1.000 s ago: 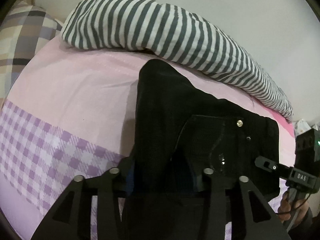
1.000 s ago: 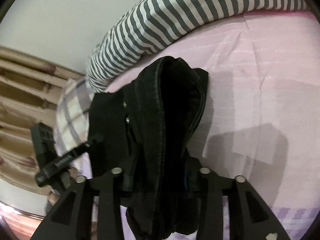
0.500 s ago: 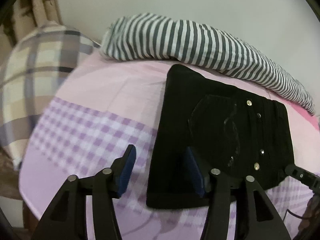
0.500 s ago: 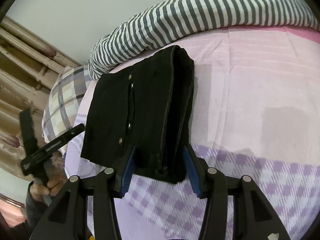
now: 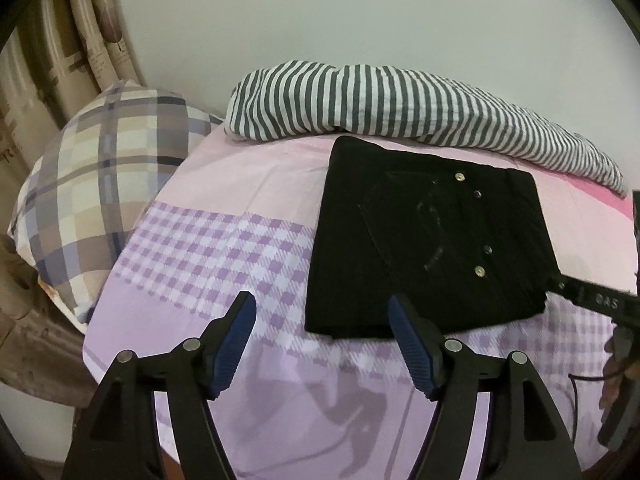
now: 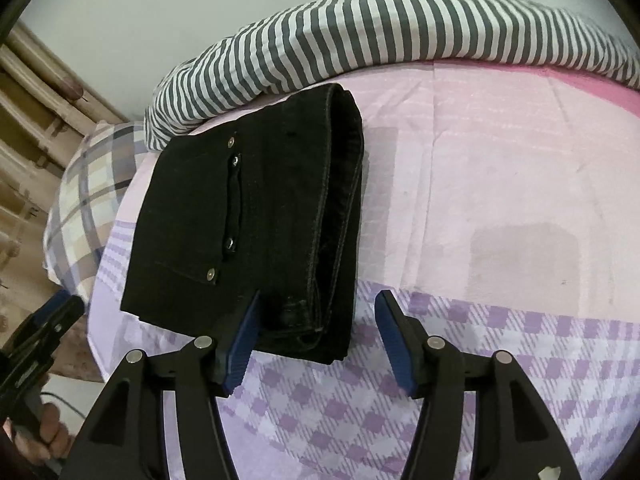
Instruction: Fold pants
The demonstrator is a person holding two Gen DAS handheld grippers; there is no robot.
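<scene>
The black pants sit folded in a compact stack on the pink-and-purple bedsheet, just below the striped duvet. Both the left gripper and right gripper are opening with nothing pinched. I'd say lift straight off so no pad snags the near edge and the stack stays square.

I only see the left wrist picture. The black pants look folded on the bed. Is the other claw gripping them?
Observer: No. The right gripper is opening its jaws; the near corner of the pants shows between its blue pads, unpressed.
Visitor: What's the right side of the fold like?
Observer: Thick stacked layers show there, edged with pale stitching.
Visitor: Who holds my claw?
Observer: A hand grips the handle of the left gripper, whose empty jaws are opening.
</scene>
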